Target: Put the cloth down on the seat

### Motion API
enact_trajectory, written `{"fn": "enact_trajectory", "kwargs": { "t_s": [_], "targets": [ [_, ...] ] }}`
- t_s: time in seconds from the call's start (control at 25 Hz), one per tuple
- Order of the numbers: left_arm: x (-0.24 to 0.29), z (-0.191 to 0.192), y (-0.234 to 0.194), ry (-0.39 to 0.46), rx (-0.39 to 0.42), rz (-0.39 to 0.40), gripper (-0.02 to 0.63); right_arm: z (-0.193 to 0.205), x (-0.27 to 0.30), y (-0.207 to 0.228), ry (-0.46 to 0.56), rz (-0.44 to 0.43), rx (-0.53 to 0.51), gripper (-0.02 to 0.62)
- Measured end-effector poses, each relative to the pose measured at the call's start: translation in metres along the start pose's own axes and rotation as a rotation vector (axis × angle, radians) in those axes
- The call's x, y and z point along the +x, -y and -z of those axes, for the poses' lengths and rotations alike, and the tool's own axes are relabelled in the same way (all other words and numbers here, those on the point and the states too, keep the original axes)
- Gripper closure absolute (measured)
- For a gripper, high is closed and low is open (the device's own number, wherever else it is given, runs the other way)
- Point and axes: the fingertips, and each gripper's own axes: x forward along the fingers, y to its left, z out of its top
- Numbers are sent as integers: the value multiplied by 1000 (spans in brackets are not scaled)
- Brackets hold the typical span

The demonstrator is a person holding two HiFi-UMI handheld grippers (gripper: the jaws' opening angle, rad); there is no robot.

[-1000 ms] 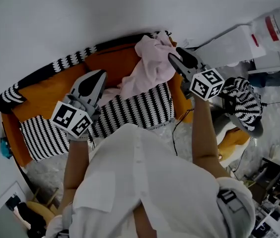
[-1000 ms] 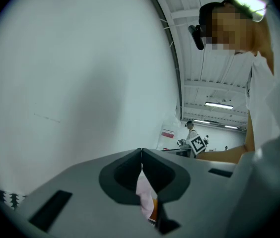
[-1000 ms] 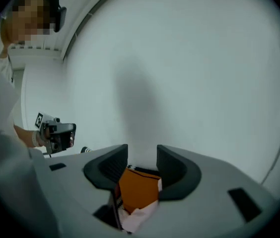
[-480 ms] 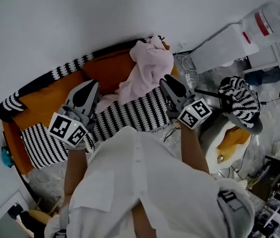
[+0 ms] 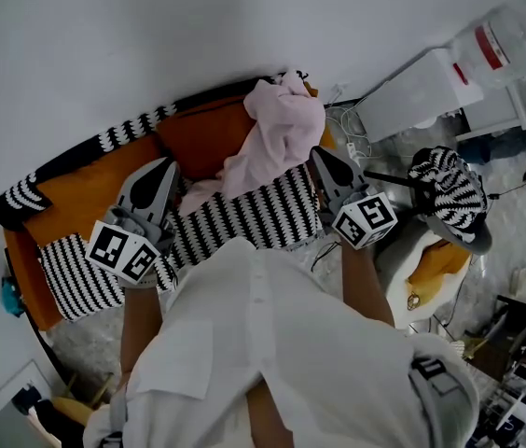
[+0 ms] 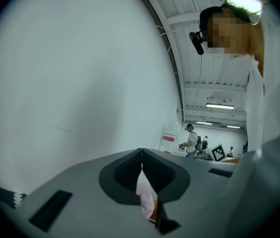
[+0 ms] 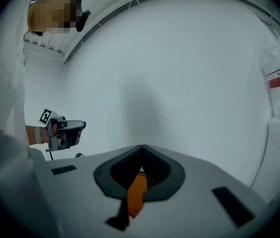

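Checking fault cases, Tech A asks: what can go wrong from here?

Tech B: The pink cloth (image 5: 277,129) is not fully on the seat. Most of it is bunched high against the orange backrest (image 5: 202,133) at the sofa's right end. Only its lower tail reaches the striped seat cushion (image 5: 244,213). The likely fault is that the heavy upper bunch holds the cloth on the backrest, or slides off the top edge. A second fault: both claws are closed, so reaching in to correct would only push the fabric unless they are reopened first.

Tech A: Claw state and pose?

Tech B: The left claw (image 5: 162,171) has its jaws together and grips nothing; the cloth shows beyond them. The right claw (image 5: 319,154) has just closed, also with nothing between its jaws. Both forearms are extended forward and the claws point roughly level at the sofa. The left claw is over the cushion beside the cloth's tail, and the right claw is at the cushion's right end.
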Motion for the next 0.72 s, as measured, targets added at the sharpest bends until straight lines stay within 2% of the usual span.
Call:
{"fn": "enact_trajectory", "kwargs": {
  "t_s": [0.28, 0.72],
  "targets": [
    [-5, -1, -1, 2, -3, -8, 589, -1, 9, -10, -5, -37, -12, 586],
    [-10, 9, -4, -13, -18, -24, 589, 13, 12, -14, -31, -49, 12, 586]
  ]
}}
